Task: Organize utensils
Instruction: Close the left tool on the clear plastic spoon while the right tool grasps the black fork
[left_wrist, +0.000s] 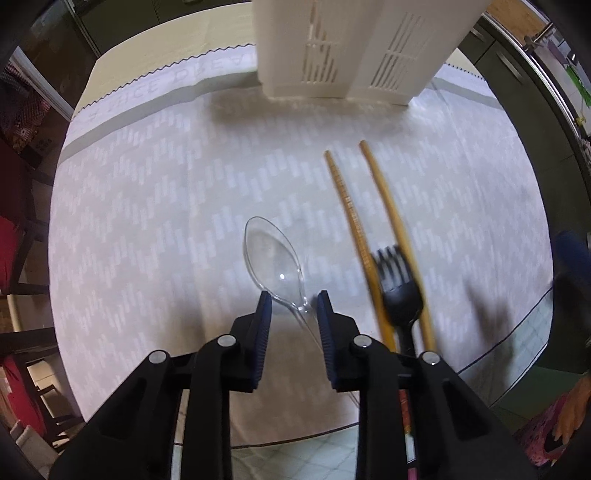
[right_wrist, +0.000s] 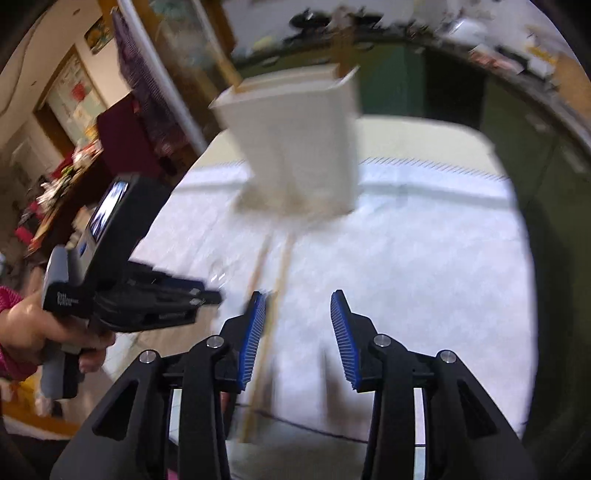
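Left gripper (left_wrist: 293, 301): jaws released, a gap between the blue pads, low over the bench; nothing is grasped.
Spoon (left_wrist: 273, 258): clear plastic, lying on the cloth with its bowl pointing far; its thin handle runs near-right into the gap between the left jaws. Whether a pad touches it cannot be told.
Chopsticks (left_wrist: 369, 225): two wooden sticks just right of the spoon, lying side by side, tips pointing far, slightly apart; near ends hidden behind the left gripper.
Fork (left_wrist: 399, 288): black, blurred, lying between the chopsticks at their near part, tines pointing far.
Caddy (left_wrist: 351, 48): cream plastic box with slotted walls, standing upright at the far side of the bench, well apart from the utensils.
Cloth (left_wrist: 147, 221): white patterned, covering the bench (left_wrist: 166, 40), with a zigzag far edge.
Right gripper (right_wrist: 298, 299): jaws released, wide apart, empty, raised above the cloth; the view is blurred.
Right view: the chopsticks show as pale streaks just beside the left pad, the caddy beyond them at the far side.
Hand (right_wrist: 40, 332): at the left of the right view, gripping the handle of the left gripper.
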